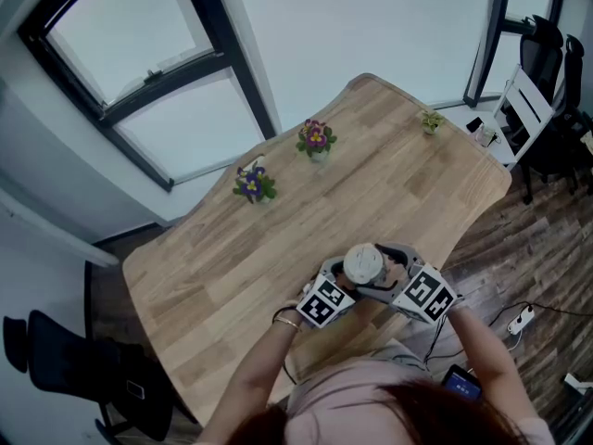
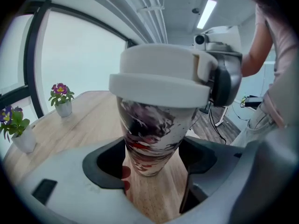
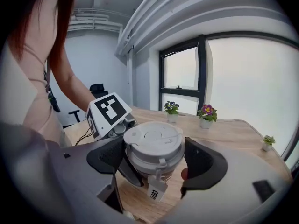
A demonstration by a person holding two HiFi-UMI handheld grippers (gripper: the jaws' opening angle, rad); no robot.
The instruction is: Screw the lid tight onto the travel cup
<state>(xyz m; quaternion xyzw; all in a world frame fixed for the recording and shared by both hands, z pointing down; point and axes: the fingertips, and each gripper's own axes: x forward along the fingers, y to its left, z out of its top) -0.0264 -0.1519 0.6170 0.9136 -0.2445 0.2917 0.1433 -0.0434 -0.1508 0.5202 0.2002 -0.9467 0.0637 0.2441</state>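
In the left gripper view the travel cup (image 2: pixel 150 134) stands upright on the wooden surface (image 2: pixel 84 120). Its long axis is vertical, with the narrow base down and the wide mouth up. The pale lid (image 2: pixel 161 80) sits level on top. The left gripper (image 2: pixel 154 164) is closed on the lower part of the patterned body, one dark jaw against each side. Whether the base touches the wood cannot be told. Two flower pots, one pink (image 2: pixel 60 101) and one purple (image 2: pixel 16 127), stand farther off to the left.

In the right gripper view the right gripper (image 3: pixel 154 164) is clamped on the lid's rim, one jaw to each side. The round lid top faces up (towards the camera, slightly tilted in this wide lens). A small white tag (image 3: pixel 153 191) hangs from the lid's near edge. The left gripper's marker cube sits just behind the lid, to the left.

In the head view both grippers meet at the cup close to the near edge of the surface, right of its middle. The lid points straight up. A small green plant (image 1: pixel 431 120) stands at the far right corner.
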